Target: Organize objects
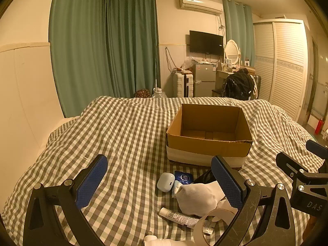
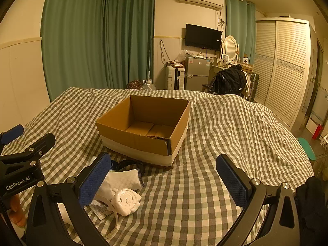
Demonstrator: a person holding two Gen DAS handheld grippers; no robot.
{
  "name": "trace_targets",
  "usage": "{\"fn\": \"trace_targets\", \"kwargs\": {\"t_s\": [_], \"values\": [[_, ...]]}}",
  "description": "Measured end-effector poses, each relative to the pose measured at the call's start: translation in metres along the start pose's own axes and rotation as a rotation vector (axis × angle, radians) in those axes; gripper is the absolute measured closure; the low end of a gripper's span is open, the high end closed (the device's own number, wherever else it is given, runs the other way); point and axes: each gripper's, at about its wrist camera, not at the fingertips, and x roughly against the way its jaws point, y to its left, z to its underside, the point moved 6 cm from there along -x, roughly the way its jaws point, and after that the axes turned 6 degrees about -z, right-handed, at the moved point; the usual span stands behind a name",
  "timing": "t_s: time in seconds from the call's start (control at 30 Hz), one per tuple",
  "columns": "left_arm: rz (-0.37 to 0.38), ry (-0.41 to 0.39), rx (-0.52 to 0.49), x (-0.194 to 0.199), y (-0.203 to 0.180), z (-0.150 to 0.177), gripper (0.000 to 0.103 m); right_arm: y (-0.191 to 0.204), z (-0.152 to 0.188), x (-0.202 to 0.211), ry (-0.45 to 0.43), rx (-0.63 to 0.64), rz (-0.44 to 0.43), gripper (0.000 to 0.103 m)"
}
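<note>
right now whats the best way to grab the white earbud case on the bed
Take the white earbud case across its narrow width, coming straight down from above with the left gripper, whose jaws are open around it. It lies flat on the checked cover, rounded and smooth, so grip at its middle. The blue packet crowds its right side.

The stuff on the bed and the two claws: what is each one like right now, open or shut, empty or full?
cardboard box: open on top, looks empty
left claw: open, holds nothing
right claw: open, holds nothing
earbud case: lid shut, lying on the bed
white sock: bunched up beside the case
tube: lying flat
tape roll: tilted, leaning on the tube
</note>
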Motion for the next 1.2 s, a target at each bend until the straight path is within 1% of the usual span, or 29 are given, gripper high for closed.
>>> {"fn": "trace_targets", "kwargs": {"t_s": [0.73,1.2], "values": [[-0.001,0.006,-0.006,0.002,-0.001,0.003,0.000,0.005,0.003,0.002,0.003,0.012,-0.013,0.000],[0.004,-0.008,-0.005,0.015,0.003,-0.001,0.000,0.018,-0.003,0.018,-0.020,0.026,-0.042,0.000]]}}
